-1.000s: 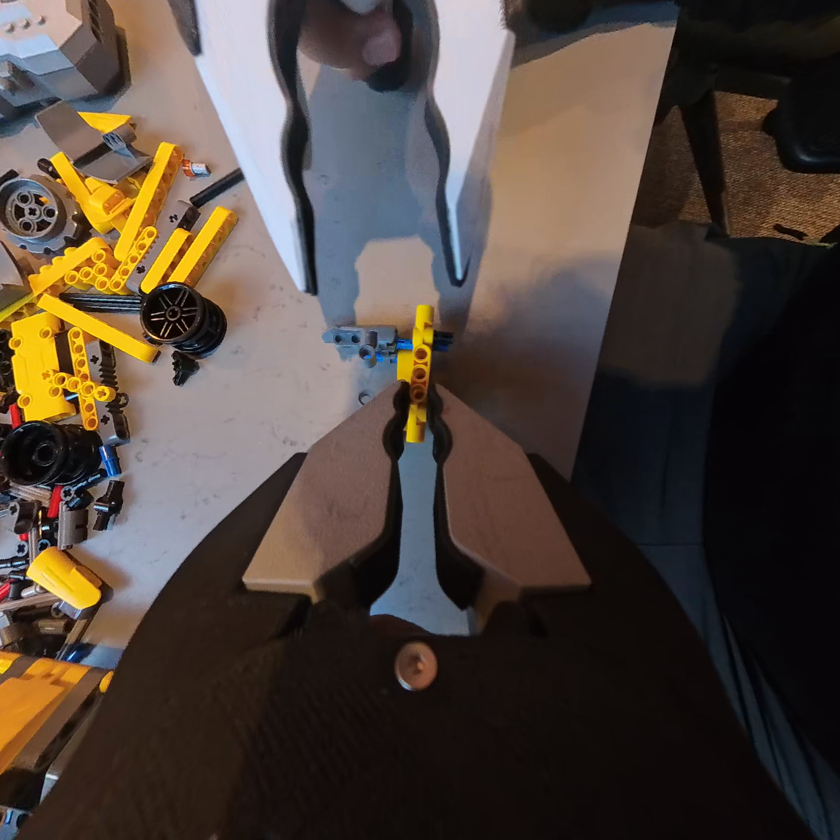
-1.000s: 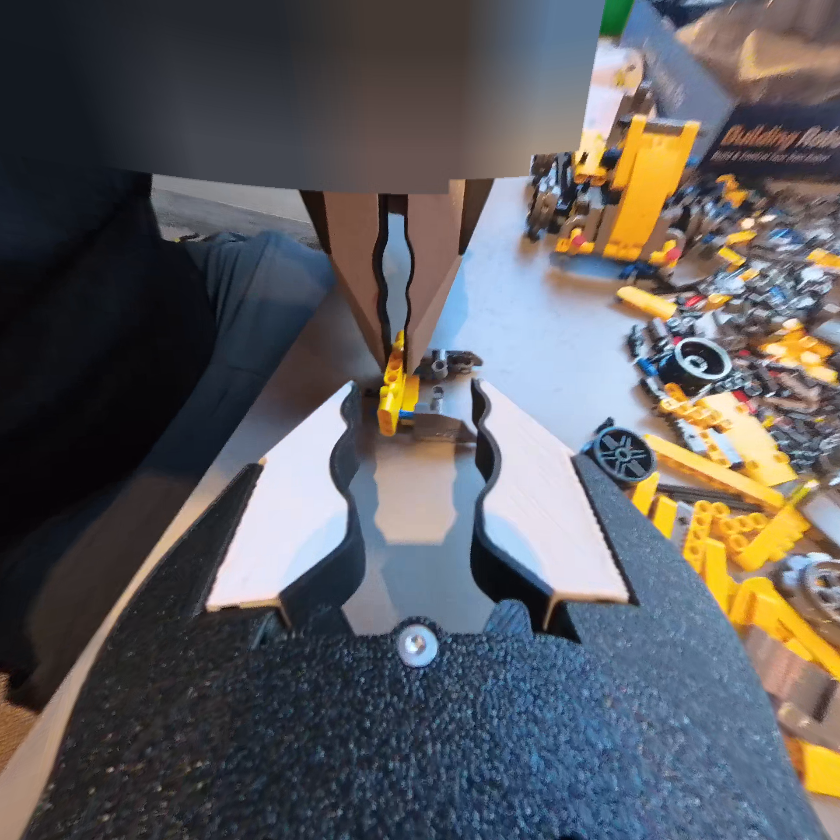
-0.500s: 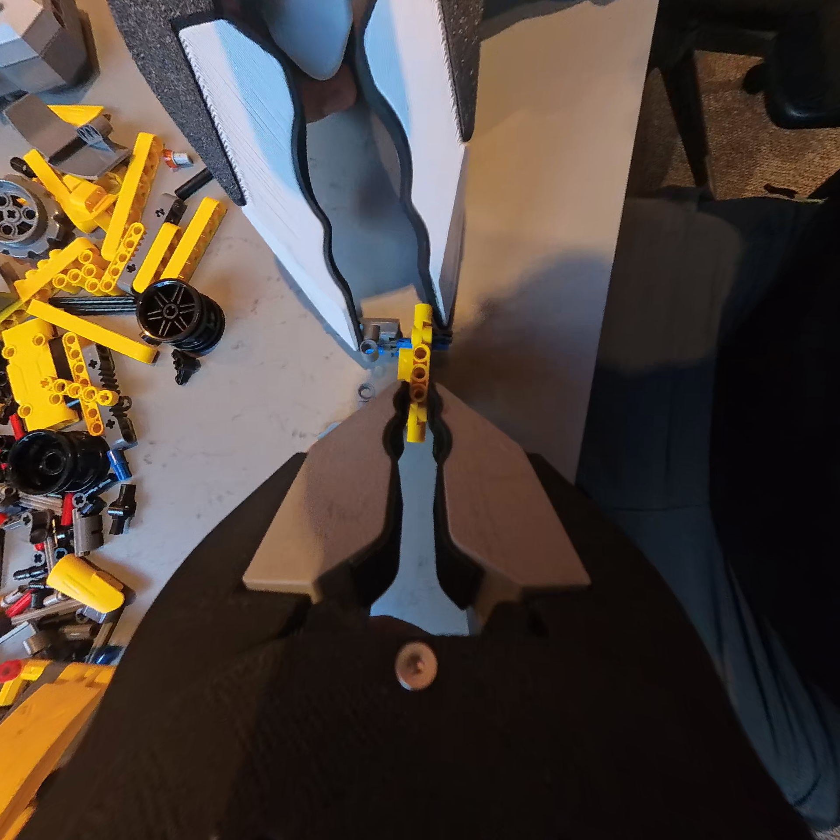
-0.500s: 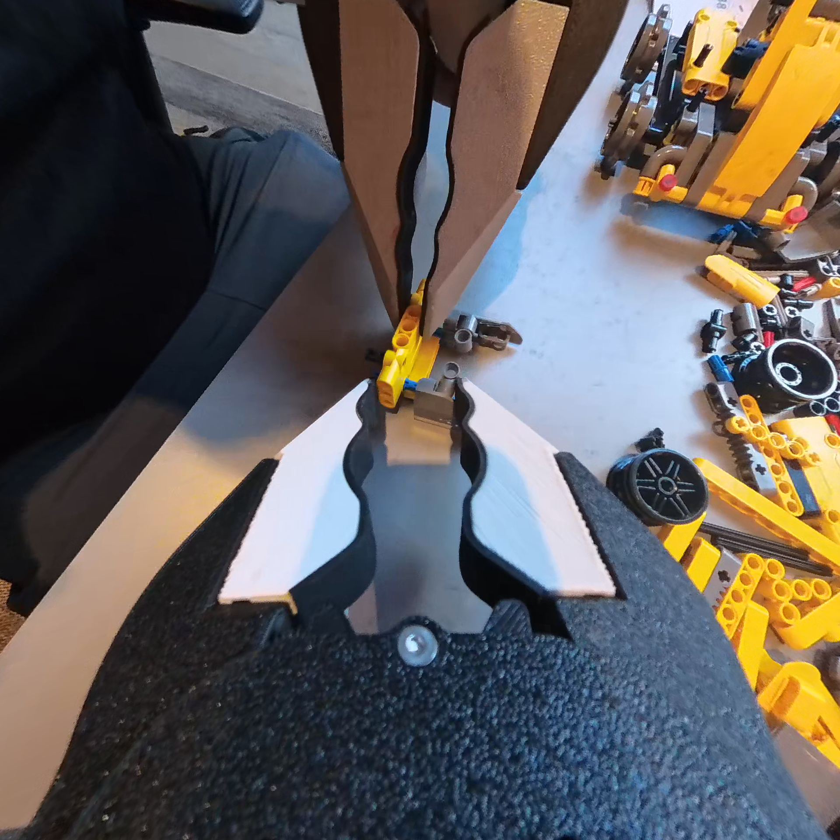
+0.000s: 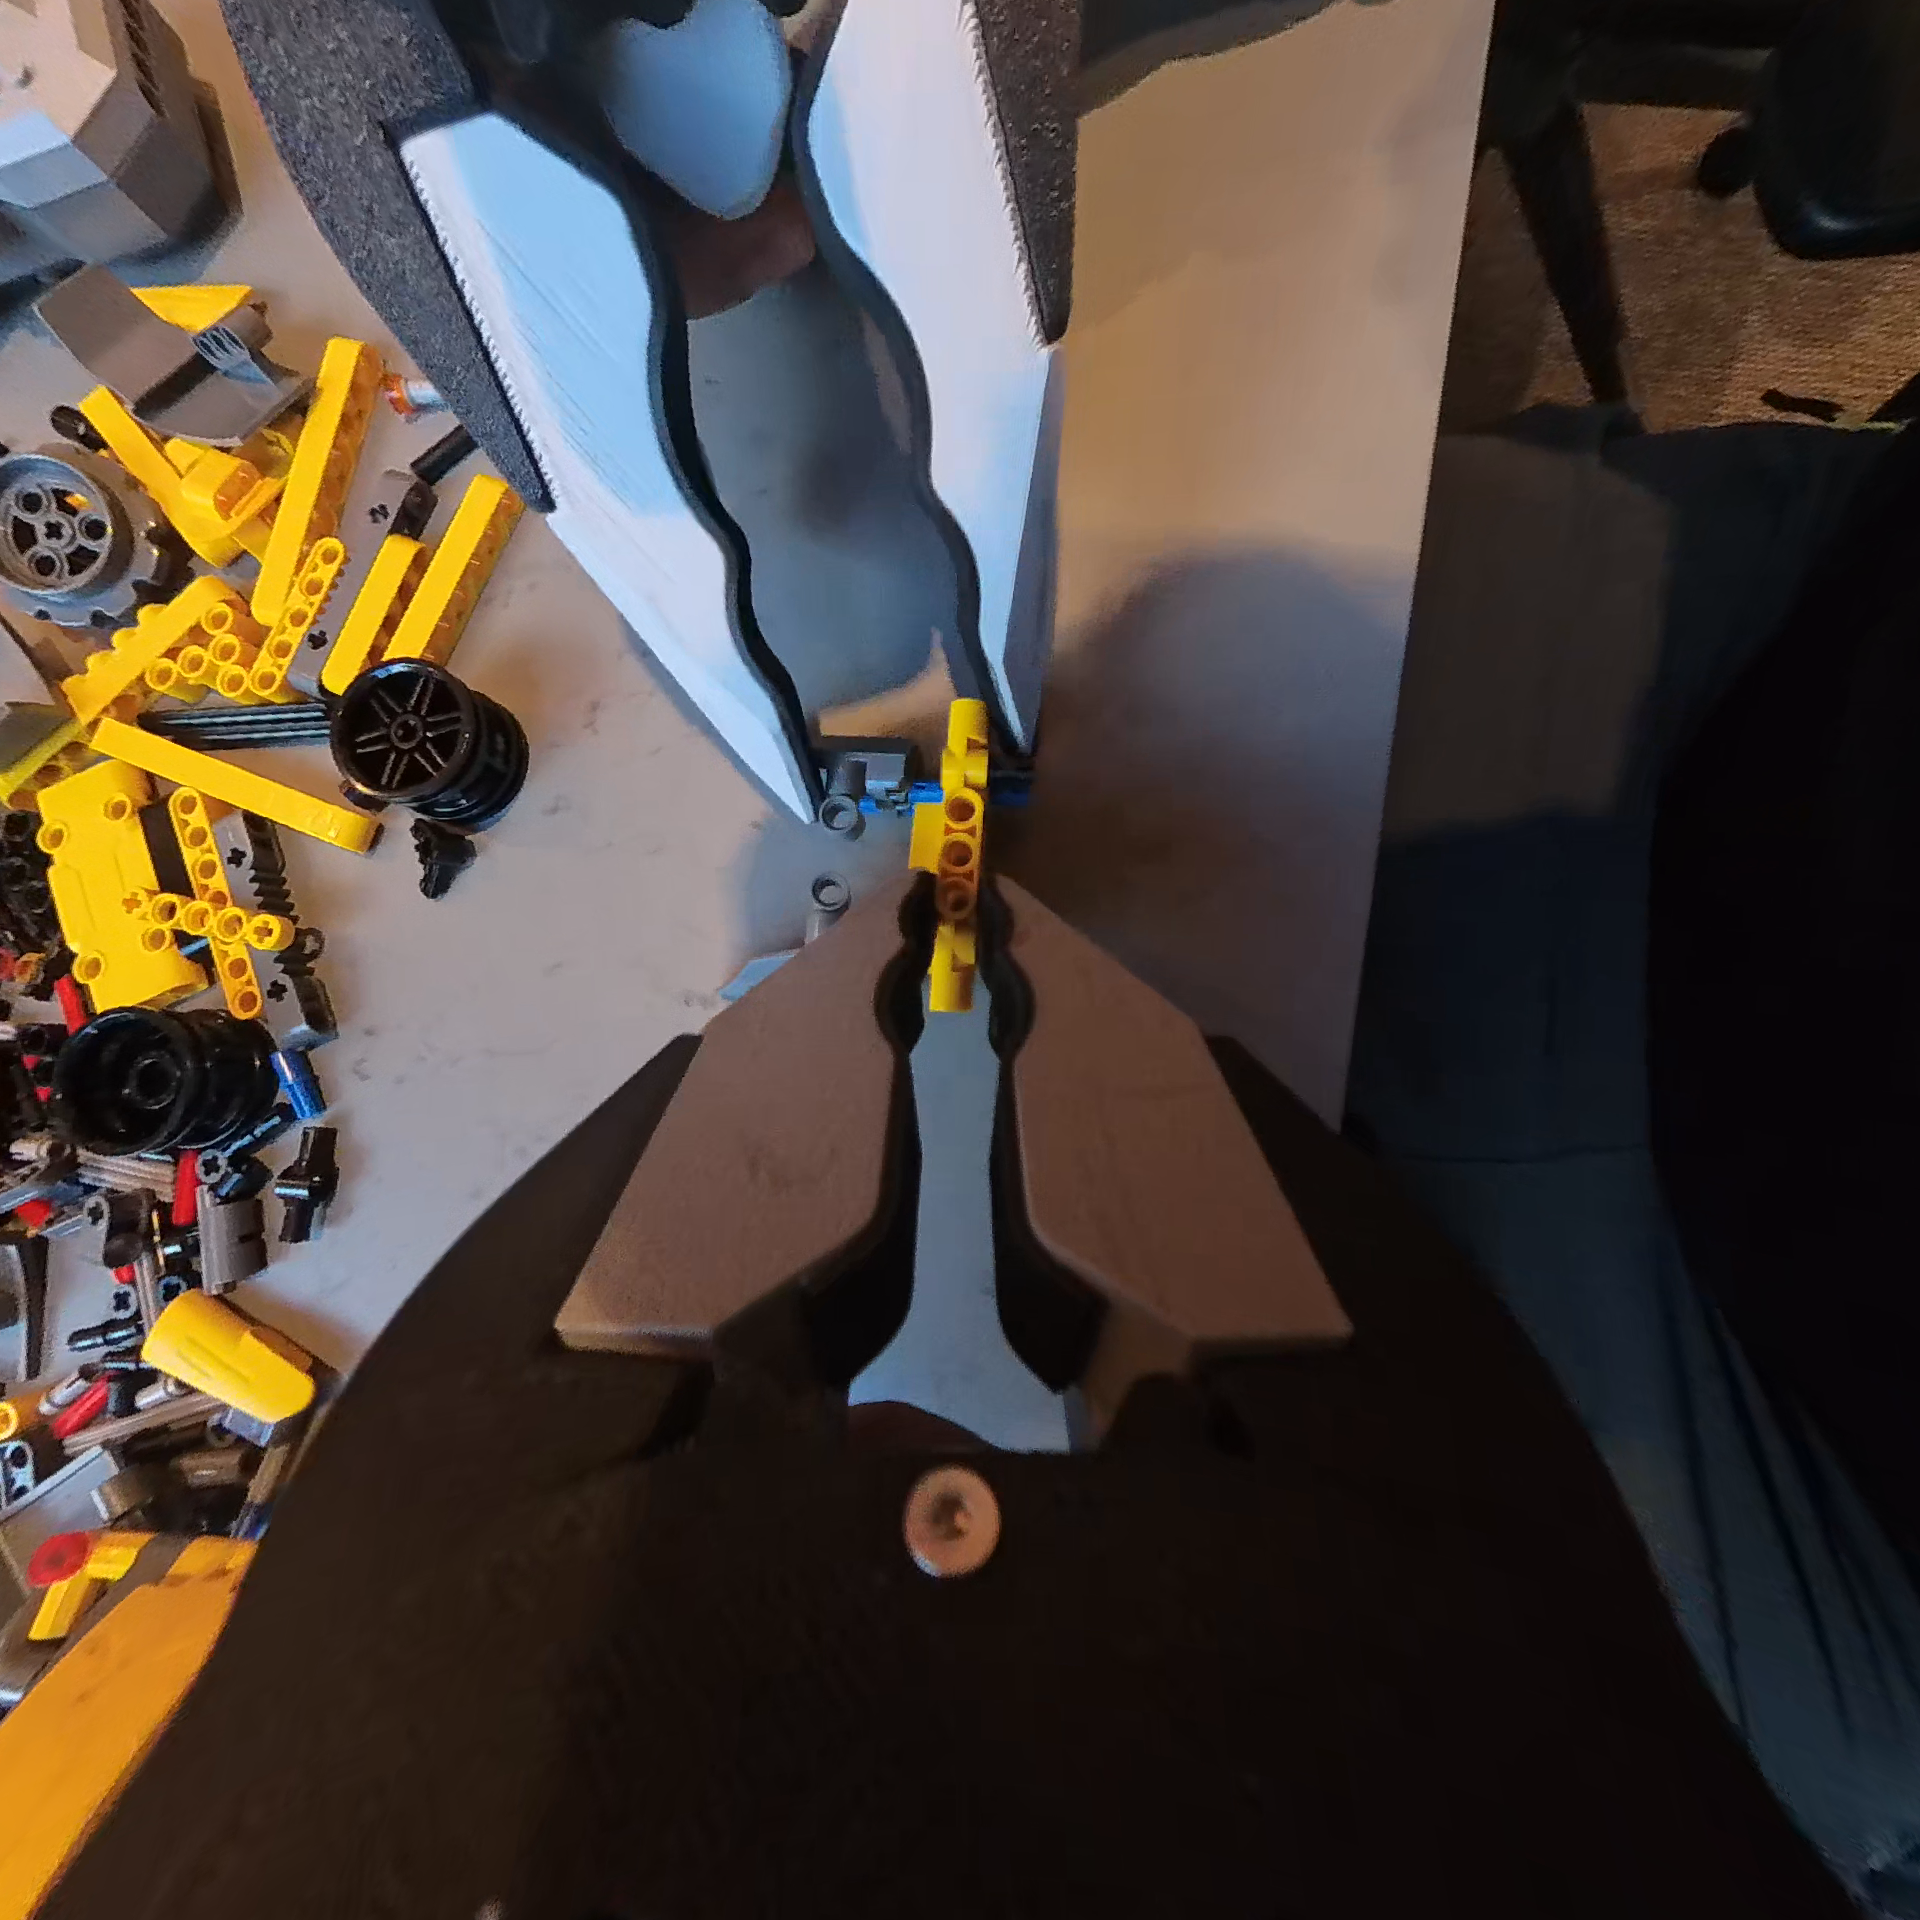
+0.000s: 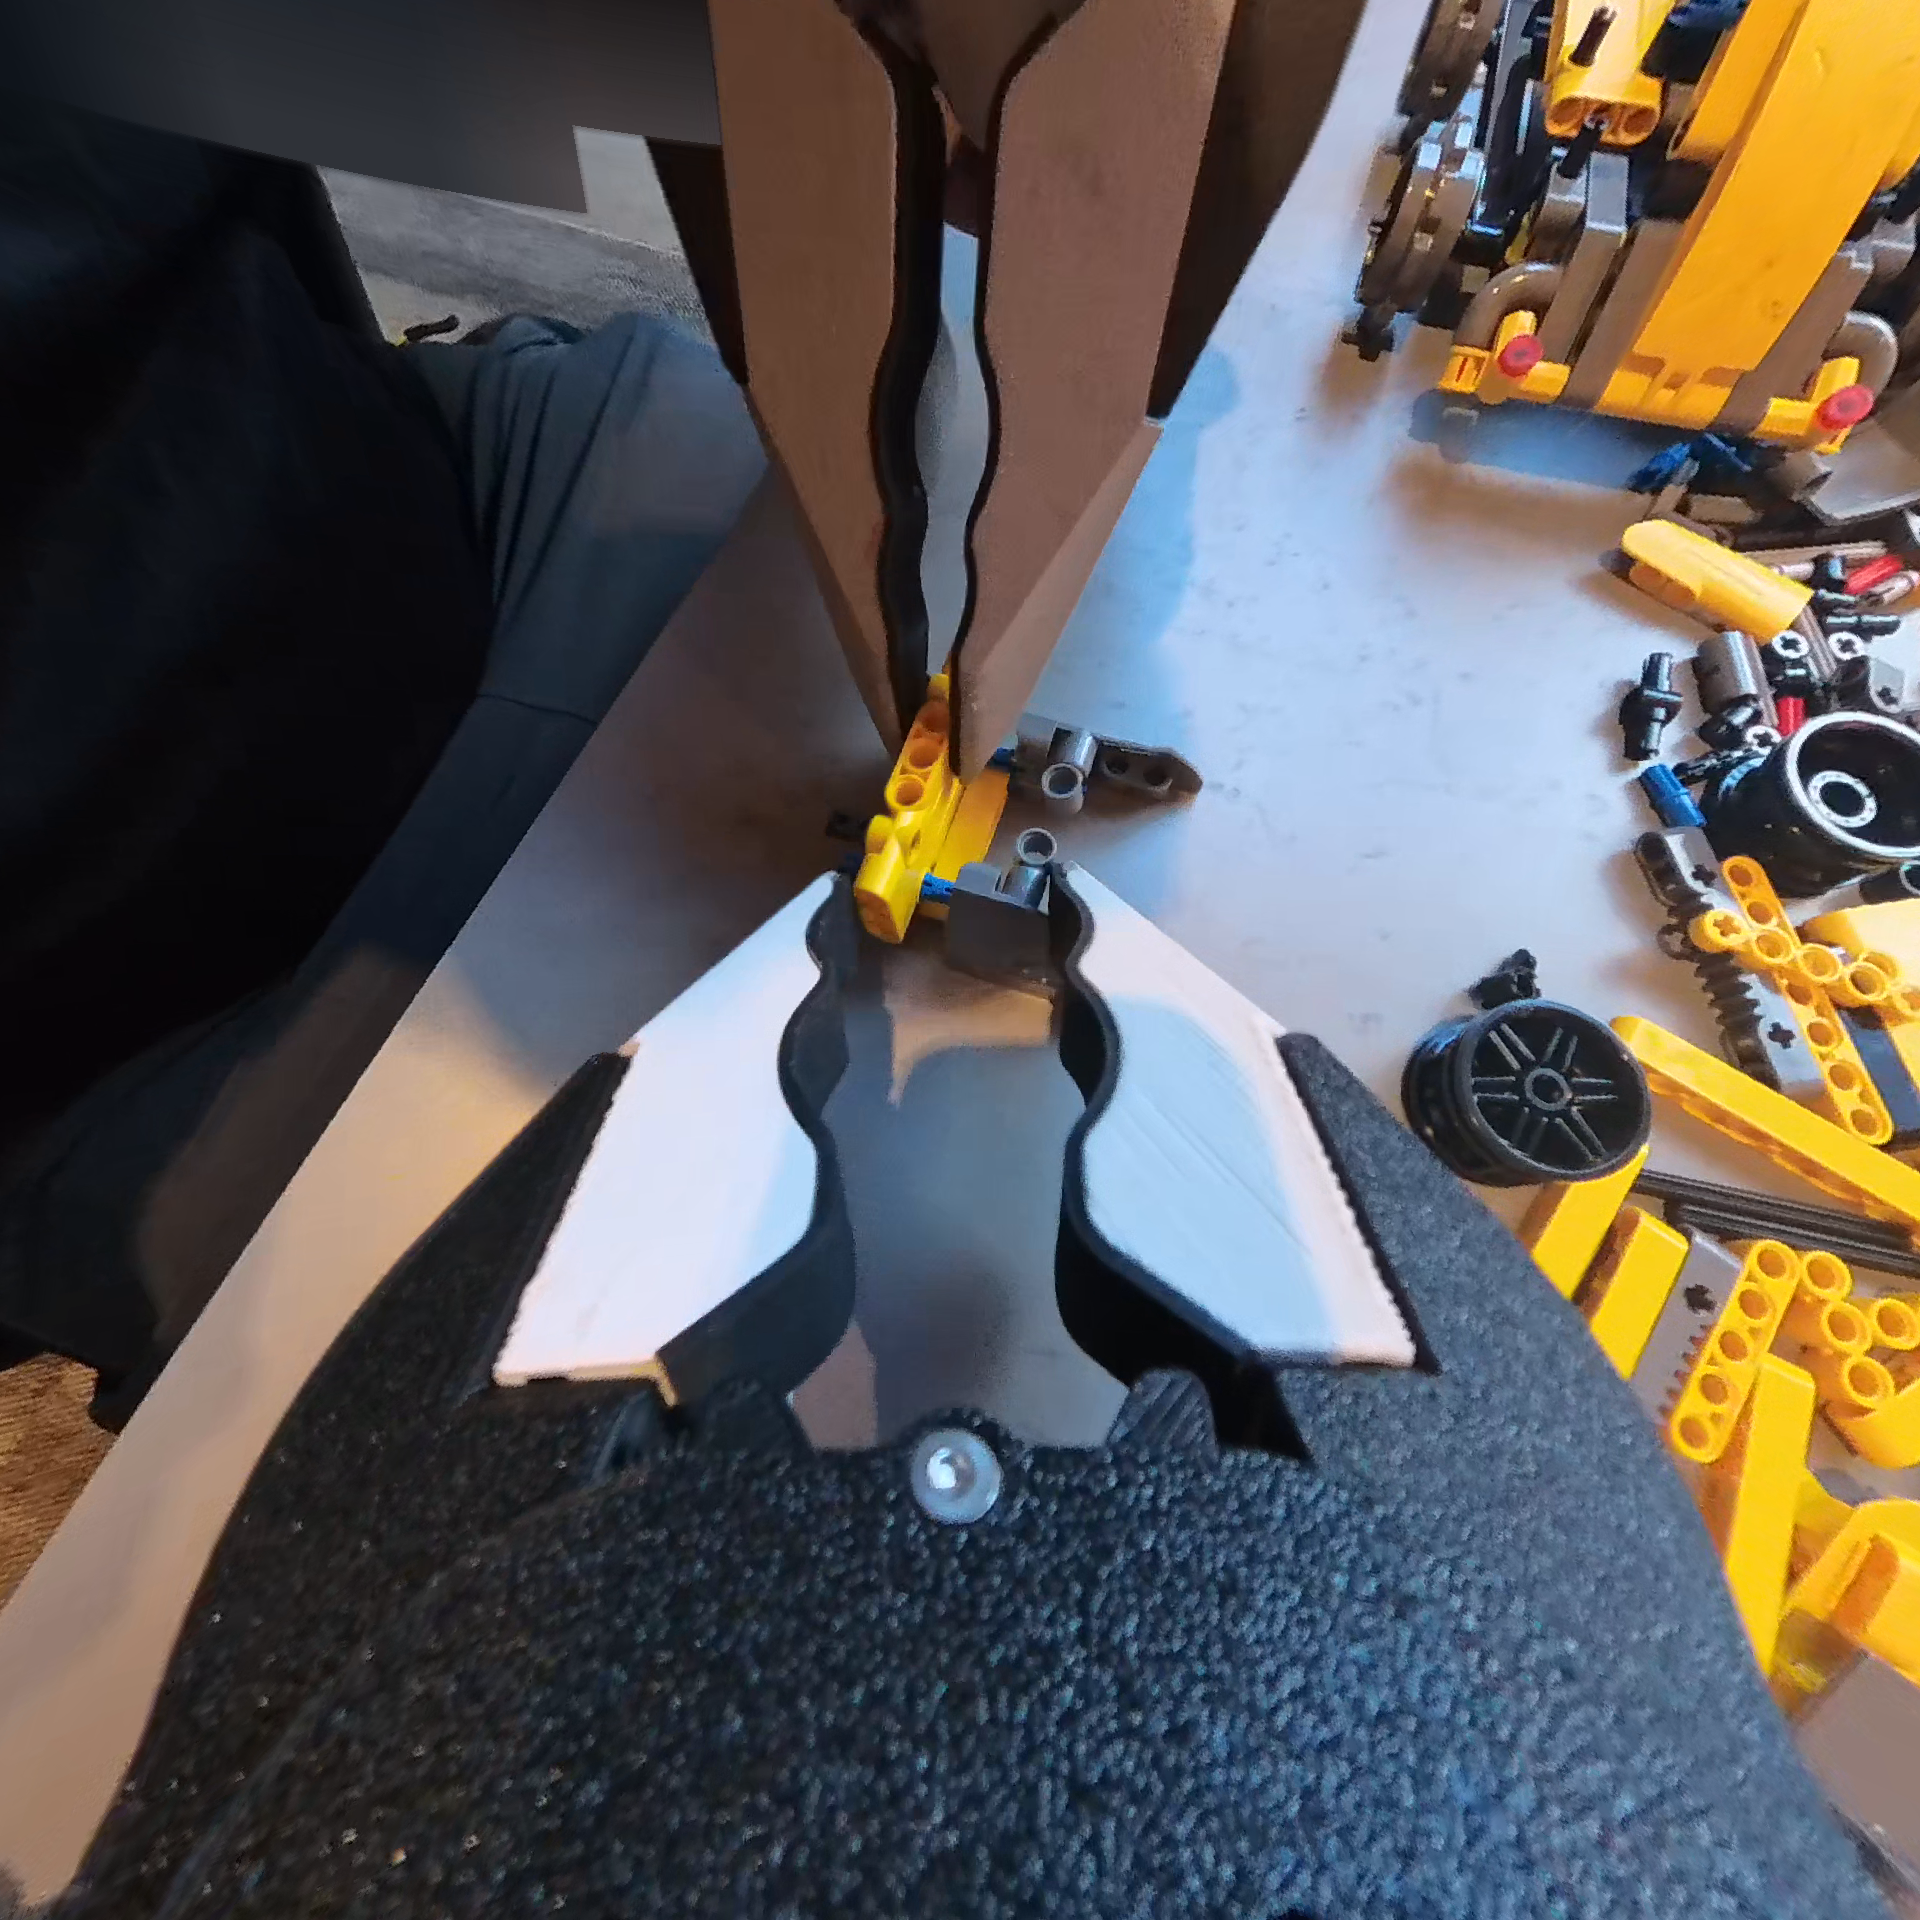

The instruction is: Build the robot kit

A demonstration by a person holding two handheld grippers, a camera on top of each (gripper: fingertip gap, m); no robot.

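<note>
Left wrist view shows the left gripper [image 5: 954, 935] clamped narrow on a yellow perforated plastic beam [image 5: 954, 831], long axis forward, while the right gripper [image 6: 940, 904] gapes wide, touching a grey connector piece [image 6: 997, 920] beside it.

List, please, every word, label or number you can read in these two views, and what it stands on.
None: neither view shows readable writing. The yellow beam in the left gripper, the right gripper, the black wheel and the loose parts on the table bear no legible marks.
</note>
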